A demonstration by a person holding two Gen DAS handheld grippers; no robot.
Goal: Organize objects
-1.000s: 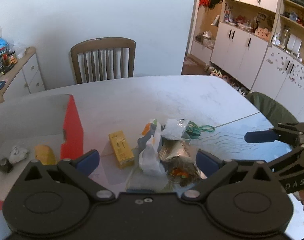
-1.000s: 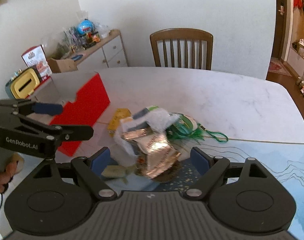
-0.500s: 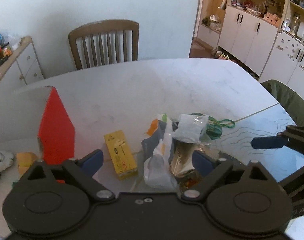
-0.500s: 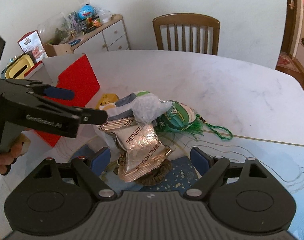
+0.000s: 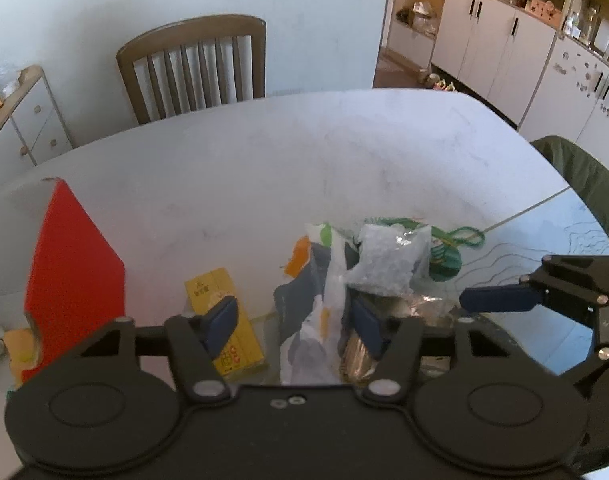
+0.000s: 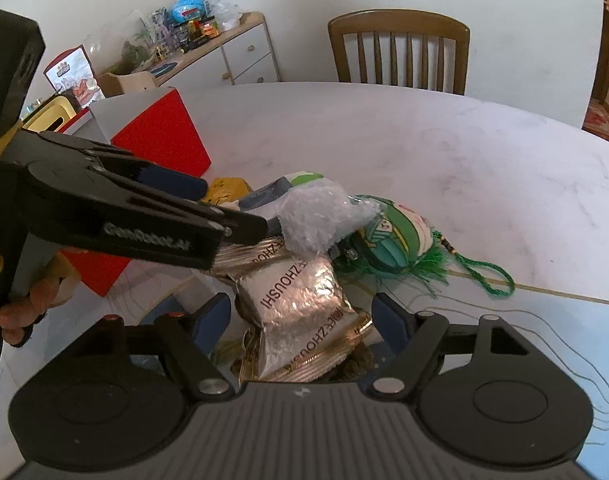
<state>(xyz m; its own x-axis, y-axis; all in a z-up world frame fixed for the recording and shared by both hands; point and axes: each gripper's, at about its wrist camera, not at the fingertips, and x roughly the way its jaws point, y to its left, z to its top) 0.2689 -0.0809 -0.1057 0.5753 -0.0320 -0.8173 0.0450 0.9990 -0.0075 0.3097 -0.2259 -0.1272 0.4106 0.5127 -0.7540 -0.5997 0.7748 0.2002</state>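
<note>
- The right gripper (image 6: 300,314) is closing, its pads either side of the silver foil snack packet (image 6: 300,300) at the near edge of the pile; a gap shows on both sides, so nothing is pinched yet.
- The left gripper (image 5: 294,320) is closing too, around the white, grey and orange pouch (image 5: 316,292) that stands up between its pads. They do not look to be pressing on it (the right-hand pad is partly hidden by the pouch).
- Just beside that pouch lies a yellow carton (image 5: 224,320), flat on the table (image 5: 344,152) and under the left pad; a low approach could catch it as well.
- A clear crumpled plastic bag (image 6: 324,220) sits on top of the pile, resting on both targeted packets. Lifting either one would probably tip it off.
- Both grippers work the same heap at close quarters, so their fingers may collide.
- Behind the pile, a green tasselled pouch (image 6: 392,236) trails a cord (image 6: 488,276) that could snag.
- Further left stands the red box (image 5: 72,264), the likely destination.
- A wooden chair (image 5: 192,64) stands beyond the table.
</note>
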